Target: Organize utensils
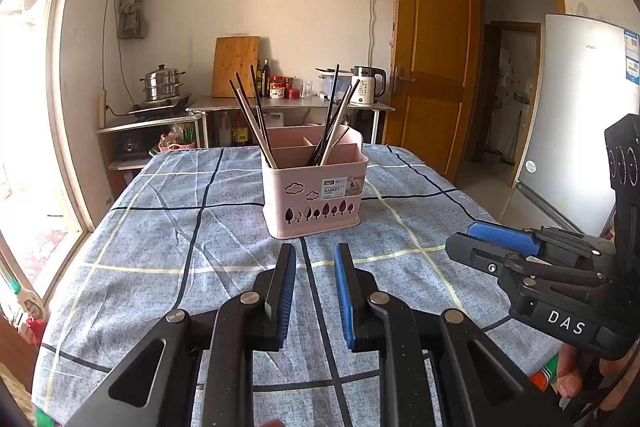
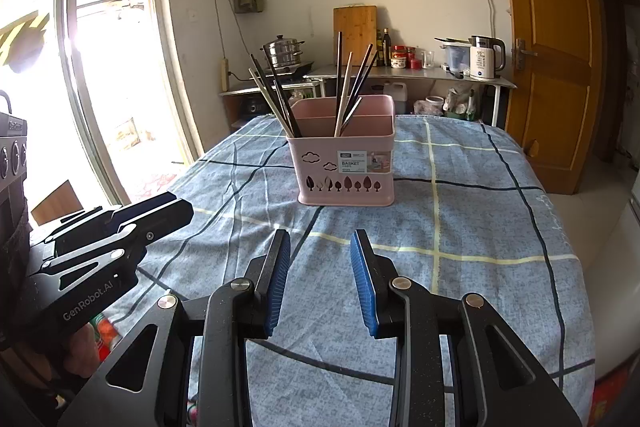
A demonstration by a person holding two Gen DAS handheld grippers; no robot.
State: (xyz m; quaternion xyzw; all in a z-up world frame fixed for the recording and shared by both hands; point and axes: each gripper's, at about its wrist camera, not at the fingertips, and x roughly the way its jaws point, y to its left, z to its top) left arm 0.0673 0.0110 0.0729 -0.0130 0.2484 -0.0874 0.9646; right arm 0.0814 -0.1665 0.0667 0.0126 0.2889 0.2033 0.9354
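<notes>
A pink plastic utensil basket (image 1: 316,203) (image 2: 346,179) stands upright mid-table on the blue checked cloth. Several dark and pale chopsticks lean in its left compartment (image 1: 252,119) (image 2: 272,99), and several more lean in its front right one (image 1: 334,119) (image 2: 352,87). My left gripper (image 1: 315,259) hovers over the cloth just short of the basket, with a narrow gap between its blue pads and nothing in it. It also shows side-on in the right wrist view (image 2: 176,211). My right gripper (image 2: 320,243) (image 1: 464,239) is beside it, open wider and holding nothing.
The table (image 1: 140,227) ends at cloth edges on the left and right. Behind it are a counter with a kettle (image 1: 368,87), a cutting board (image 1: 236,67) and a steamer pot (image 1: 162,83). A fridge (image 1: 580,107) and a wooden door (image 1: 432,59) are on the right, a bright window on the left.
</notes>
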